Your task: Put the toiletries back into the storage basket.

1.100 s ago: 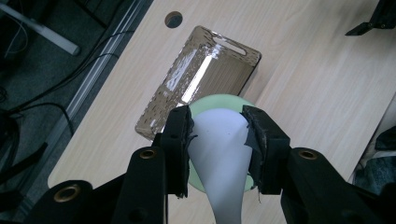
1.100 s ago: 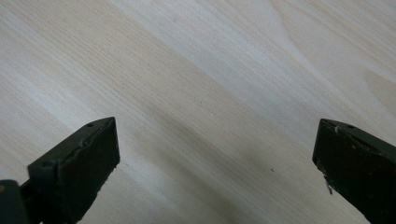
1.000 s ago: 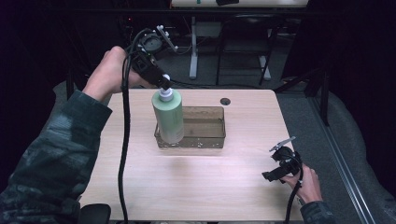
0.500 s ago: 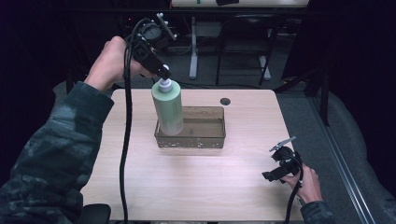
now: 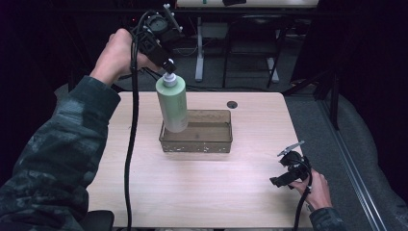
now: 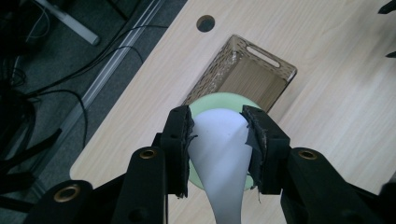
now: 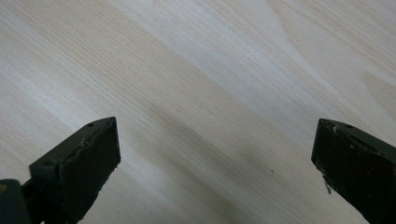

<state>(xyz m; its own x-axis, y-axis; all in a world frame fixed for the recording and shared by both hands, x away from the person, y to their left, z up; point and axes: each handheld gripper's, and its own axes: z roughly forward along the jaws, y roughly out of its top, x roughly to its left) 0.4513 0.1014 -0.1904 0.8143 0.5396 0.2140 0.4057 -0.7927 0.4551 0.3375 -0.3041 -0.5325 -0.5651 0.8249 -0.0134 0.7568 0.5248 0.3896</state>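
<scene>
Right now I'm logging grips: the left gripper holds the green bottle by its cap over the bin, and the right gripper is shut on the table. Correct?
Not quite. The right gripper is open, jaws wide apart over the bare table, as the right gripper view shows. The left gripper does hold the bottle by its cap over the bin.

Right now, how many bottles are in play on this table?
1: a pale green bottle, held by its white cap in the left gripper above the left end of the brown bin. Nothing else could hide one.

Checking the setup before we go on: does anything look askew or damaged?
The green bottle hangs slightly tilted from the left gripper, pinched by its white pump top over the brown bin. The gripper's pad tape looks frayed.
</scene>
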